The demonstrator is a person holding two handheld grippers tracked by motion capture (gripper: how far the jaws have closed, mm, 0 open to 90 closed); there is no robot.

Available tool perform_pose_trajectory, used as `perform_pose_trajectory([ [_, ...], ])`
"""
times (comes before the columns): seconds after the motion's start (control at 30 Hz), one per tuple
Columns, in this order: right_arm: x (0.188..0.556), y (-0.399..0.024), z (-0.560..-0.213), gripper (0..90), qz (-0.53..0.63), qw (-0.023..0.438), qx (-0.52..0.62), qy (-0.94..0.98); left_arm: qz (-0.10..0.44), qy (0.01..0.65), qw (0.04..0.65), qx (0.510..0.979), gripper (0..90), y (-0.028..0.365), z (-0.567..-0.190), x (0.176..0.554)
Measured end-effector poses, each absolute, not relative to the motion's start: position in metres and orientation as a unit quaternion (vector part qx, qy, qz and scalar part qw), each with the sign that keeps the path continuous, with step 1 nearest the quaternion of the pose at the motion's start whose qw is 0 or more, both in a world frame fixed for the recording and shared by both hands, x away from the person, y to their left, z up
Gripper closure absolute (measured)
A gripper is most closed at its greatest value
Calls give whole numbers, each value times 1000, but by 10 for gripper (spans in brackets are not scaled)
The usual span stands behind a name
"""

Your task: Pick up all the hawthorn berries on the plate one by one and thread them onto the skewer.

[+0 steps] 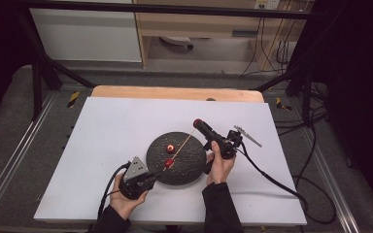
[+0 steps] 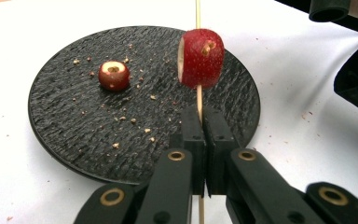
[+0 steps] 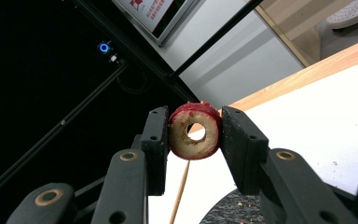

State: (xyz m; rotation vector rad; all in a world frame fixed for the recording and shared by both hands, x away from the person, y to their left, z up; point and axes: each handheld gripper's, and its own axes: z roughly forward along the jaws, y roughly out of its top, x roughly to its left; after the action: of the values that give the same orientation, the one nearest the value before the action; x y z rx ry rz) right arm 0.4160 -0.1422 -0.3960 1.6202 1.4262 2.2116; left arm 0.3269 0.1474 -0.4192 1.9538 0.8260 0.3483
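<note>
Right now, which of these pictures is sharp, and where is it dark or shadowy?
High view: soft and grainy, black at both side edges, the plate evenly lit. Left gripper view: sharp on the skewer and fruit piece, faint shadows on the white table. Right gripper view: crisp ring slice, left half nearly black.

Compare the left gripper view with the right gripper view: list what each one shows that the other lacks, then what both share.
Left gripper view: the left tongs shut on the thin wooden skewer, a red cored fruit piece threaded on it, and a small red fruit piece lying among crumbs.

Right gripper view: the right tongs shut on a red ring-shaped fruit slice, with black frame bars behind.

Both: the skewer, the round black textured plate and the white table.
</note>
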Motion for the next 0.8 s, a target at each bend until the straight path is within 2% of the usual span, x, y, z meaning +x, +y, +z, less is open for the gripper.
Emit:
perform_pose_trajectory([
  [0.8,413,-142,-395,636,718,28,519,462,144,364,497,774,883,123,-411,334],
])
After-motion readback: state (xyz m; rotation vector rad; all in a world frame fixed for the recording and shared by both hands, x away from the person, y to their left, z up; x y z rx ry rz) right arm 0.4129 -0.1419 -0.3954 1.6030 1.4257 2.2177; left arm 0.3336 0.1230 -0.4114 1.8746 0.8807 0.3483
